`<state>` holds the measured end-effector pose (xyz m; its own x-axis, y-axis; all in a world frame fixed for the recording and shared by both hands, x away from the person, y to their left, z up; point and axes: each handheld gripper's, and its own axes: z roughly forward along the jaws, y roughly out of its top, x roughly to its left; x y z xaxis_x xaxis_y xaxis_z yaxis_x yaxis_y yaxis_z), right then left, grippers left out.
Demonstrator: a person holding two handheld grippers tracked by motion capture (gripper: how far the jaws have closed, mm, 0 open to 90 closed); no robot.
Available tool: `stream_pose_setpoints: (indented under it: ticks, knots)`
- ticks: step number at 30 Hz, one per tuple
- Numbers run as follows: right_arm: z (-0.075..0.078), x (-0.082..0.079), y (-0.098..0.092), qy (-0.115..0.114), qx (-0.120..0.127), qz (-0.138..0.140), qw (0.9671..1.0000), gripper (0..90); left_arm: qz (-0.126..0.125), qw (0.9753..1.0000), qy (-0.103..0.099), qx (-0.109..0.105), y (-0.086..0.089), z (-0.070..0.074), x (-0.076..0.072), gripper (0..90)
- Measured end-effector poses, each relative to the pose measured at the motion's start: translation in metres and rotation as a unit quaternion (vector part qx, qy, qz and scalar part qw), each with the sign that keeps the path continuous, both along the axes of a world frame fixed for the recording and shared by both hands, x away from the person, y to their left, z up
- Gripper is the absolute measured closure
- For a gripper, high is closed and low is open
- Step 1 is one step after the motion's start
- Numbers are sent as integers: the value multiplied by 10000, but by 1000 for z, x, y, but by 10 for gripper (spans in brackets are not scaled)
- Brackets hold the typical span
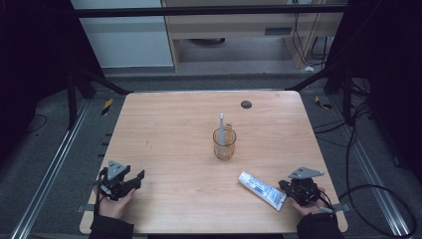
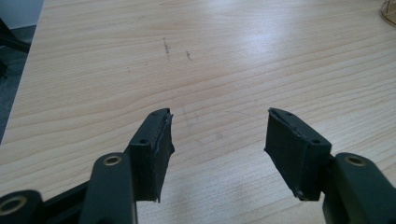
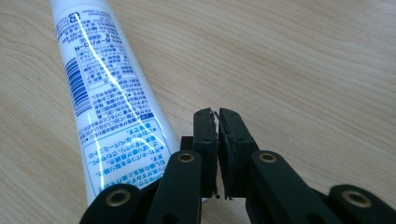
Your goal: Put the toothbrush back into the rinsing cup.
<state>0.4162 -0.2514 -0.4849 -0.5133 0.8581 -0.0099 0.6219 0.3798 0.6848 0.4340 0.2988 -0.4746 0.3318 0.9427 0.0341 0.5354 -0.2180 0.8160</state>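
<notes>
A white toothpaste tube [image 1: 261, 189] with blue print lies flat near the table's front right; in the right gripper view the tube [image 3: 107, 98] runs along the left of the jaws. My right gripper [image 1: 287, 187] [image 3: 217, 114] rests just right of the tube's crimped end, jaws shut with nothing between them. An amber glass cup [image 1: 224, 143] stands mid-table with a pale toothbrush [image 1: 221, 125] upright in it. My left gripper [image 1: 135, 179] [image 2: 219, 116] sits at the front left, jaws wide open over bare wood.
The wooden table [image 1: 169, 129] has a small black round disc [image 1: 246, 104] near its far edge. Faint pencil-like marks [image 2: 166, 49] are on the wood ahead of the left gripper. Cables [image 1: 368, 149] lie on the floor to the right.
</notes>
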Motion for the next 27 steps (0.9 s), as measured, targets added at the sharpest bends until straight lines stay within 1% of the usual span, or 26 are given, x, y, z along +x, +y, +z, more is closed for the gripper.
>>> stream_pose_setpoints:
  ticks: [4, 6, 10, 12, 15, 18, 21, 23, 27]
  knots:
    - [-2, -2, 1, 119, -36, 64, 9999, 867, -29, 10000, -2, -16, 0, 1, 0, 401]
    - [-2, -2, 2, 113, -50, 94, 9999, 874, -40, 10000, 6, -24, -1, 1, 0, 400]
    - [-1, -5, 1, 132, 74, 126, 9998, 894, -43, 10000, 13, -46, 0, 1, 0, 395]
    - [-1, -6, 1, 195, 108, 187, 9996, 894, -45, 10000, 20, -51, 0, 1, 0, 393]
    - [-3, -6, 1, 217, -24, 192, 9996, 892, -64, 10000, 33, -32, 0, 1, 1, 393]
    - [-4, -6, 1, 246, -17, 173, 9995, 896, -62, 10000, 24, -12, -1, 1, 0, 393]
    - [-3, -7, 3, 266, 53, 241, 9993, 897, -59, 10000, 39, -13, -1, 1, 0, 393]
    - [-3, -7, 5, 259, 32, 355, 9990, 897, -53, 10000, 43, -21, 0, 1, 0, 393]
    - [-5, -10, 13, 355, 11, 523, 9980, 898, -42, 10000, 43, -20, -1, 1, 0, 393]
